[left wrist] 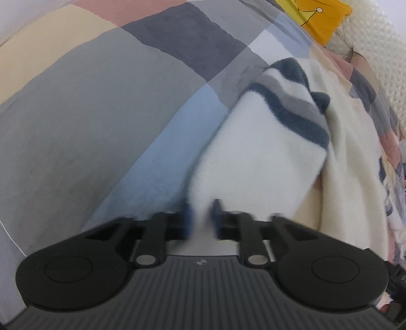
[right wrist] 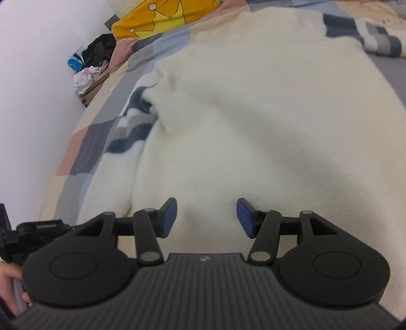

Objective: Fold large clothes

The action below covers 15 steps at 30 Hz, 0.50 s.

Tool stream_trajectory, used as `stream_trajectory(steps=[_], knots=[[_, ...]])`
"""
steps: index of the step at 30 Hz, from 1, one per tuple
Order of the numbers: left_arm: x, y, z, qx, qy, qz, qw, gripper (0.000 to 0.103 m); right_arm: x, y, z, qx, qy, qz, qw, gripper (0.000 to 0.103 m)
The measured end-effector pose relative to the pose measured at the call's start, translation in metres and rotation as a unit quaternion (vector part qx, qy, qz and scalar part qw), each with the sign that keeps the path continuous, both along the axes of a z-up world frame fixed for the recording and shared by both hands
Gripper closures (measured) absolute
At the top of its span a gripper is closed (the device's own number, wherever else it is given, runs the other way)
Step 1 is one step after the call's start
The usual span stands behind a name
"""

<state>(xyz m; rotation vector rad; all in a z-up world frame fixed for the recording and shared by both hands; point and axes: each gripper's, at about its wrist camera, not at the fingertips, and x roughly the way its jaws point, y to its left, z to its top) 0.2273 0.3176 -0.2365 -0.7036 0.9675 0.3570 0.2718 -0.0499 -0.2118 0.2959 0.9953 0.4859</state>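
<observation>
Soft, even daylight is filling both views, producing no glare and only faint shadows in the cloth folds. Motion blur is smearing the left gripper's (left wrist: 201,218) fingertips and the white sleeve (left wrist: 253,152) just ahead of them. Fisheye distortion is bending everything toward the edges.

Left wrist view: from behind the left hand-held gripper (left wrist: 201,215), angled steeply down, close over the bed (left wrist: 76,114) and a striped sweater (left wrist: 253,157) sleeve. Right wrist view: from behind the right hand-held gripper (right wrist: 206,215), angled down, close over the sweater body. Shared: sweater, patchwork bed cover, yellow pillow (left wrist: 327,17).
</observation>
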Motion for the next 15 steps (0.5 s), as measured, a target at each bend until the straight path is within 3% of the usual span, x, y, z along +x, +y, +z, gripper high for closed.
stream_trajectory(steps=[3, 7, 11, 15], knots=[[0.003, 0.013, 0.021, 0.014, -0.007, 0.015, 0.9998, 0.095, -0.004, 0.000, 0.002, -0.001, -0.005, 0.006, 1.000, 0.047], [0.011, 0.050, 0.067, 0.074, -0.020, 0.037, 0.9964, 0.096, -0.007, -0.002, 0.002, -0.004, -0.005, 0.005, 1.000, 0.047], [0.039, 0.092, 0.118, 0.156, -0.029, 0.065, 0.9851, 0.096, -0.005, 0.000, 0.001, -0.010, -0.011, 0.005, 1.000, 0.047], [0.080, 0.131, 0.155, 0.201, -0.030, 0.068, 0.9768, 0.096, -0.003, 0.010, 0.001, -0.029, -0.037, 0.016, 0.999, 0.047]])
